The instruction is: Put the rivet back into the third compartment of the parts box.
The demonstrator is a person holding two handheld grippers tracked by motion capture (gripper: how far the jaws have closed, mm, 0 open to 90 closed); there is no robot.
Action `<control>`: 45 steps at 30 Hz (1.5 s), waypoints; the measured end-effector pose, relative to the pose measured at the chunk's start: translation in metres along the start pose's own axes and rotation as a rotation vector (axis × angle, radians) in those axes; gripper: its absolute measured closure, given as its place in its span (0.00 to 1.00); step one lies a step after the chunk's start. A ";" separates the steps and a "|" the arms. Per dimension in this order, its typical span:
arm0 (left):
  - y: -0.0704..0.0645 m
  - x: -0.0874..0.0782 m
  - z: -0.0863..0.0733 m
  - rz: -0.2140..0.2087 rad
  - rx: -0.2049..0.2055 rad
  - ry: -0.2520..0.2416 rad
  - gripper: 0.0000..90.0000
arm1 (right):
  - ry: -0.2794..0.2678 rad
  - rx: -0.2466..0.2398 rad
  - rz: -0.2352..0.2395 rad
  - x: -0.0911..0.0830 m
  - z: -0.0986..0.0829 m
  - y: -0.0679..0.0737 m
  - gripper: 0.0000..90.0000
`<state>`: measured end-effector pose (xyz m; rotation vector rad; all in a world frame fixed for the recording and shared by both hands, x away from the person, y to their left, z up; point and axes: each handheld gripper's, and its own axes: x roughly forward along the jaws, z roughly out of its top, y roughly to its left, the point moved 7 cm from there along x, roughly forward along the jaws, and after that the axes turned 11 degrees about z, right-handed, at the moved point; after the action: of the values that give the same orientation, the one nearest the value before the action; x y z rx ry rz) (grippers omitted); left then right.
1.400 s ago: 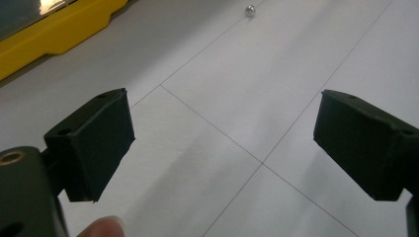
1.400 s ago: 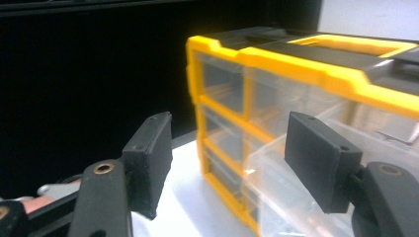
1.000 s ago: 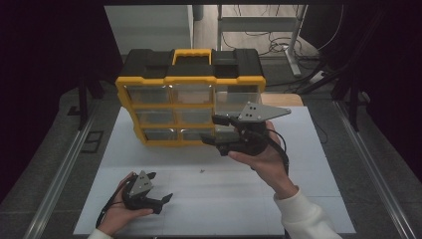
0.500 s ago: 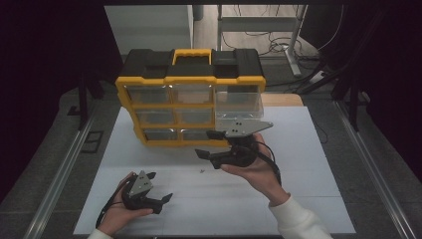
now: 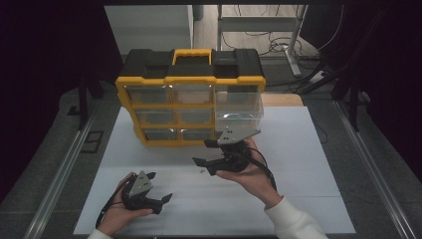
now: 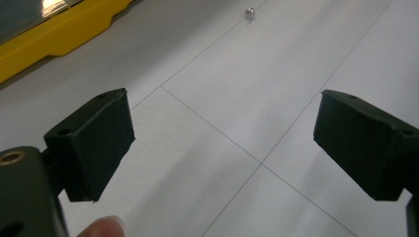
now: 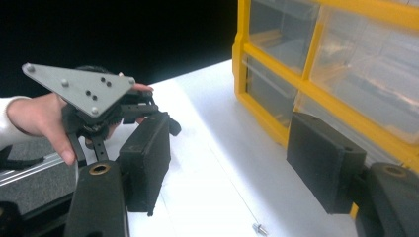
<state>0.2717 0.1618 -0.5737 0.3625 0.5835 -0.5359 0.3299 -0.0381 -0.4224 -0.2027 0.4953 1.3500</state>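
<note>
A yellow and black drawer organizer (image 5: 169, 107) stands at the back of the white table (image 5: 298, 164). Its top right clear drawer (image 5: 239, 107) sticks out from the frame. My right gripper (image 5: 201, 153) hovers open in front of the organizer, below that drawer, with nothing between its jaws. A small silver screw (image 5: 200, 170) lies on the table just under it, and the same screw (image 7: 258, 229) lies low between the jaws in the right gripper view. My left gripper (image 5: 160, 186) rests open near the front edge, pointing toward the screw (image 6: 250, 12).
The organizer's yellow base (image 6: 59, 34) lies far left of the left gripper's jaws. In the right gripper view, the organizer's clear drawers (image 7: 346, 54) are on the right and the left gripper (image 7: 84, 94) with its grey plate is beyond. Dark floor and metal rails flank the table.
My right gripper has drawn back from the protruding drawer, moving down and left toward the screw. The left gripper has stayed put.
</note>
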 end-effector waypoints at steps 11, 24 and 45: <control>0.000 0.000 0.000 -0.001 0.003 0.002 0.10 | 0.056 0.037 -0.004 0.016 -0.022 -0.011 0.36; 0.000 0.000 0.000 -0.004 0.005 0.003 0.10 | 0.114 0.067 -0.015 0.029 -0.042 -0.020 0.35; -0.001 0.000 0.000 -0.005 0.006 0.002 0.10 | 0.163 0.095 -0.031 0.041 -0.058 -0.028 0.34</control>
<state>0.2709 0.1615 -0.5740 0.3676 0.5849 -0.5418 0.3494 -0.0326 -0.4960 -0.2429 0.6892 1.2821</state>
